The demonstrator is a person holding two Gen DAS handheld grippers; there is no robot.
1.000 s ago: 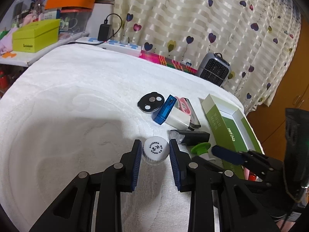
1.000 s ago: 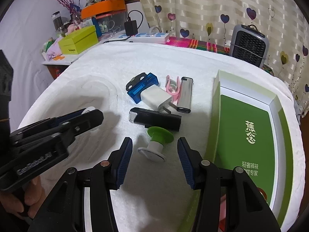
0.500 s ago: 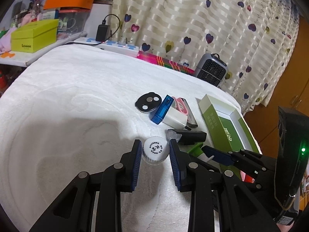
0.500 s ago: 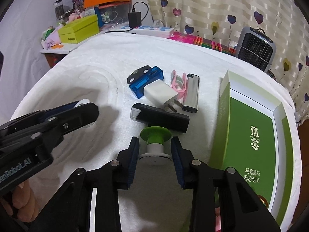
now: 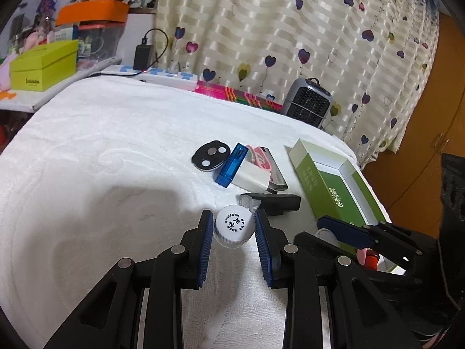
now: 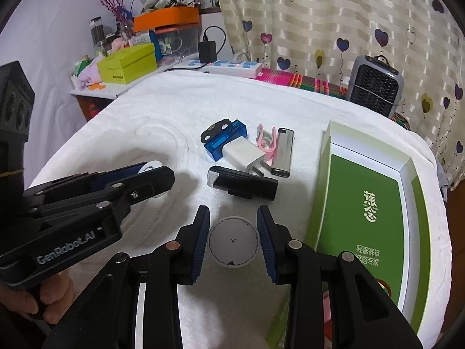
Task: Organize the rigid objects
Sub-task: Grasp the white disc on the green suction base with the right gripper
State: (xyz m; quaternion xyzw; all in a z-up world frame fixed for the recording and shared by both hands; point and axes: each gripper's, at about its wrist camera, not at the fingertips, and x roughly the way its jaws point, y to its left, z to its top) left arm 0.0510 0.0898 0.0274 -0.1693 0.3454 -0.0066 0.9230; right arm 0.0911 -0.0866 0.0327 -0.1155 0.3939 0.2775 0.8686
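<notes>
jaws of our left gripper (image 5: 233, 226) clamp a white bottle cap (image 5: 234, 225) above the white blanket (image 5: 116, 151); our right gripper (image 6: 233, 234) jaws, having just narrowed, squeeze a round suction cup (image 6: 233, 240).

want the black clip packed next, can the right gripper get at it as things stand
Probably not yet: the right gripper has its jaws closed on the round suction-cup piece. The black clip lies just ahead with nothing between, so once that piece is dropped the way looks free.
</notes>
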